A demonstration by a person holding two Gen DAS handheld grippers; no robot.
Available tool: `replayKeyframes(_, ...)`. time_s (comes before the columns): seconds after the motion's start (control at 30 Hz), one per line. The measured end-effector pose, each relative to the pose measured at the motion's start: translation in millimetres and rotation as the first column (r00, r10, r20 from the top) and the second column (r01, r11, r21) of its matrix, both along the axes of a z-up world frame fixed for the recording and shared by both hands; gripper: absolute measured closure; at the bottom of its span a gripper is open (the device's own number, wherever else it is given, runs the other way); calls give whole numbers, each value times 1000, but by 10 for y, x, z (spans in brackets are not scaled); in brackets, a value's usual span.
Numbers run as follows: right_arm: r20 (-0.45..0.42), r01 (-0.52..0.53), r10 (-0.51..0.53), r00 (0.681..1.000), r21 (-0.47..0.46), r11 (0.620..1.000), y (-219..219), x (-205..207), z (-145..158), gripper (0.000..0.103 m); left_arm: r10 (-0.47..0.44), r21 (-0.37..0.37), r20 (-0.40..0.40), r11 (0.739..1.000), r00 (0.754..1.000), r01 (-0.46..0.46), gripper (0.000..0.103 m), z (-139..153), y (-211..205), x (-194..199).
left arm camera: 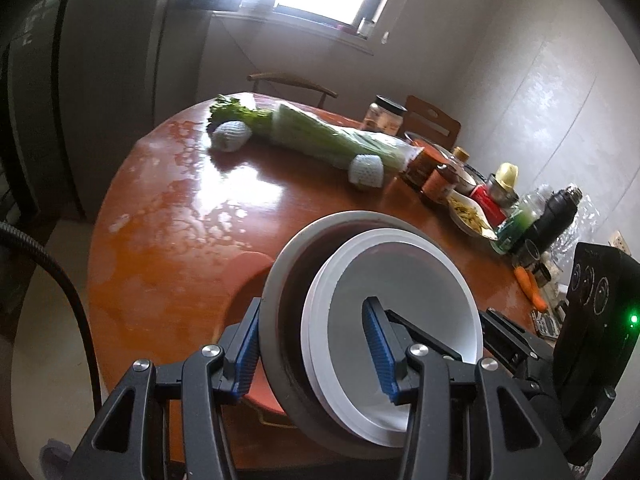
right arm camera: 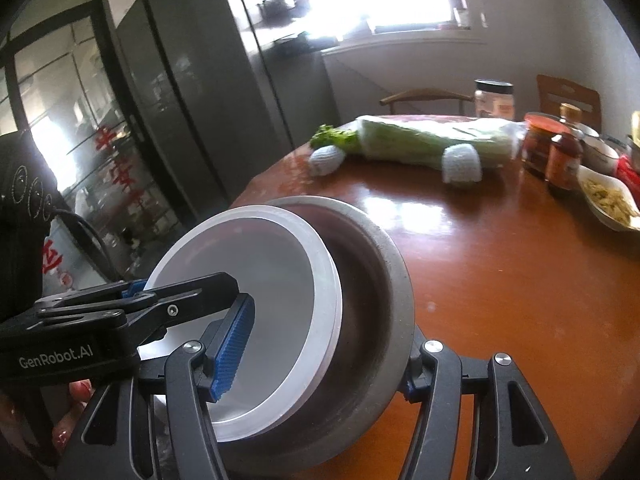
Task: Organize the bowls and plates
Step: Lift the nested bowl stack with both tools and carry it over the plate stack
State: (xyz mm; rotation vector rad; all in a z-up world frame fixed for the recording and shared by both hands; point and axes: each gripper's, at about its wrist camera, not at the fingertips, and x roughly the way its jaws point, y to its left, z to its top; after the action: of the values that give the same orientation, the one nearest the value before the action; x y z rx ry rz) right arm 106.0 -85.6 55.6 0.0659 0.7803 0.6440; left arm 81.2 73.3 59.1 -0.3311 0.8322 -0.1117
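Bowls nested, white bowl [left arm camera: 404, 280] inside grey bowl [left arm camera: 280, 280], hang above the bench [left arm camera: 180, 208]; left gripper [left arm camera: 316, 344] and right gripper [right arm camera: 320, 356] each clamp opposite rims.

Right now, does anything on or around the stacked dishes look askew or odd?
Yes. The white plates sit off-centre inside the grey bowl, crowded against one side, and the table beyond shows pale blotchy patches.

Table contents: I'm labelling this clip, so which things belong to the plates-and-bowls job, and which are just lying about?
Job:
- grey bowl
- white plates nested in it
- left claw and right claw, each clamping the stack's rim

Lying about:
- bagged celery
- foam-netted fruit
- sauce jars
- snack dish
- black flask
- carrot
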Motion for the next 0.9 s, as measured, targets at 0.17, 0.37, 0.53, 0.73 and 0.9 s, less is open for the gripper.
replayKeyframes(0.17,-1,-20,20,1000,-14,1000,162,37,-39,40,11,-7,-6,1000,1000,-11,55,-77,120,6)
replayKeyframes(0.37,-22,-23,22,1000,-33,999,243,60,-159,40,12,-7,-21,1000,1000,-13,55,-224,149,41)
replayKeyframes(0.53,-46,-25,23,999,-41,999,280,107,-267,40,13,-12,-29,1000,999,-13,55,-329,169,65)
replayKeyframes(0.73,-38,-22,20,999,-54,998,298,102,-327,40,14,-9,-31,1000,999,-14,55,-387,164,79)
replayKeyframes(0.9,-25,-17,16,1000,-69,997,321,93,-365,40,18,13,-32,1000,999,-18,55,-449,149,103)
